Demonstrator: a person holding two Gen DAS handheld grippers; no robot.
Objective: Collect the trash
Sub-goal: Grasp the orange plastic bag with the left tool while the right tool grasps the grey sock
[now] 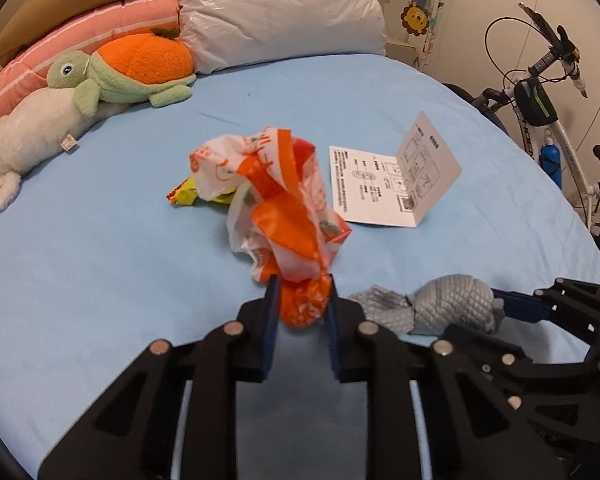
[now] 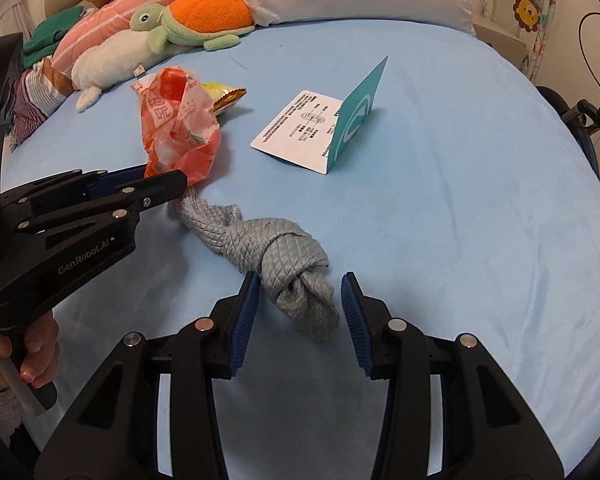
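We count two tongs over the blue bed (image 1: 100, 264). The left tongs (image 1: 302, 300) are pinching the bottom twist of one crumpled orange-and-white plastic bag (image 1: 284, 208), which stands up from the pads above the sheet; in the right wrist view the same bag (image 2: 180, 128) rises from the tip of the left tongs (image 2: 168, 188) at the left of the frame. The right tongs (image 2: 300, 300) are spread, one blue pad on either side of the near end of one knotted grey cloth (image 2: 276, 252) lying on the bed — whether a pad touches it we cannot tell. From the left wrist view that cloth (image 1: 440, 304) sits just right of the left tongs.

Behind the bag lies one yellow snack wrapper (image 1: 188, 194), partly hidden by it; the right wrist view shows the wrapper (image 2: 228, 98) too. One folded instruction leaflet (image 1: 380, 184) rests well apart to the right, one half flat and the other half standing up — its outer face is teal in the right wrist view (image 2: 360, 108).

At the head of the bed we see two plush toys: one green turtle with an orange shell (image 1: 132, 68) lying on one white seal-like plush (image 1: 40, 128). Beside them are one pink striped pillow (image 1: 80, 28) and one white pillow (image 1: 276, 8). One bicycle (image 1: 560, 120) stands past the bed's right edge.
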